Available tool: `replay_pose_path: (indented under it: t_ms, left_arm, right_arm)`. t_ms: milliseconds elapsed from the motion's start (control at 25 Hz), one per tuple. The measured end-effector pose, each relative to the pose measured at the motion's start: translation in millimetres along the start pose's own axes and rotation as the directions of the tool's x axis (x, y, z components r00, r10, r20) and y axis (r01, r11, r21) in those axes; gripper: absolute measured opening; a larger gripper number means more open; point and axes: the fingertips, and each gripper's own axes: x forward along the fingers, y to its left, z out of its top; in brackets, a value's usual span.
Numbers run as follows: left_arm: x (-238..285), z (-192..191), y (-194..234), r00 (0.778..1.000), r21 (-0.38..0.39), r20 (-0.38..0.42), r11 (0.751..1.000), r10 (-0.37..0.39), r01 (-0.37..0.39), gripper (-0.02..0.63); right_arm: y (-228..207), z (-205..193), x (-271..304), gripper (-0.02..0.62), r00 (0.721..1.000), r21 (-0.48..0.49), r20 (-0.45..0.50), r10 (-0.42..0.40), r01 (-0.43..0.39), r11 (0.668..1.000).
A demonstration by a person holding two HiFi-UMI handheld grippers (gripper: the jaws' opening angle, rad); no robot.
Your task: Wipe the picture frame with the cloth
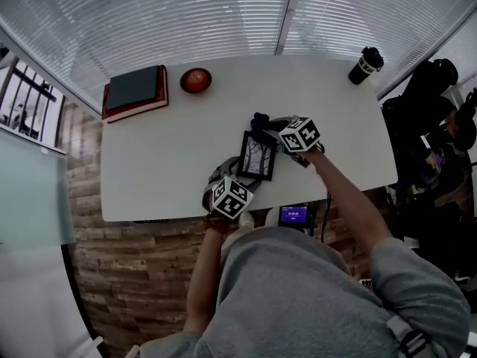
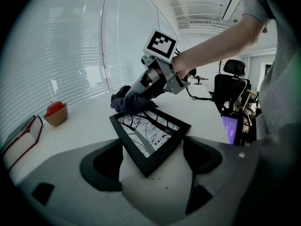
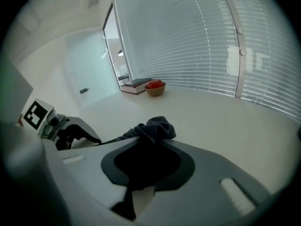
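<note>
Both clamped | left hand-held gripper (image 2: 151,160): frame (image 1: 257,156) | right hand-held gripper (image 3: 148,144): cloth (image 3: 156,127) | bowl (image 1: 195,80), books (image 1: 135,91) beyond

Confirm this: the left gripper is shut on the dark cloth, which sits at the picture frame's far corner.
Wrong gripper. The right gripper is shut on the dark cloth, which sits at the picture frame's far corner; the right gripper view shows its jaws closed on the cloth. The left gripper holds the frame's near corner.

An office: swivel chair (image 2: 228,86), window blinds (image 1: 149,13), white desk (image 1: 164,155).
</note>
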Motion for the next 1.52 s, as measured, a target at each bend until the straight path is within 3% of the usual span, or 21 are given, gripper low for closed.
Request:
replay_pose_path:
  t_ms: [640,1120,1520]
  left_arm:
    - [1,0,1,1.0,0.002,-0.003,1.0,0.003,-0.003,0.4]
    - [1,0,1,1.0,0.002,-0.002,1.0,0.004,-0.004,0.4]
    - [1,-1,1,1.0,0.003,-0.001,1.0,0.004,-0.004,0.4]
  right_arm:
    - [27,-15,-7,0.064,1.0,-0.078,-0.014,-0.014,0.013,0.997]
    - [69,-34,-2,0.061,0.992,0.016,-0.031,0.124,-0.123,0.992]
    - [103,-45,-3,0.061,0.987,-0.054,-0.055,0.153,-0.156,0.986]
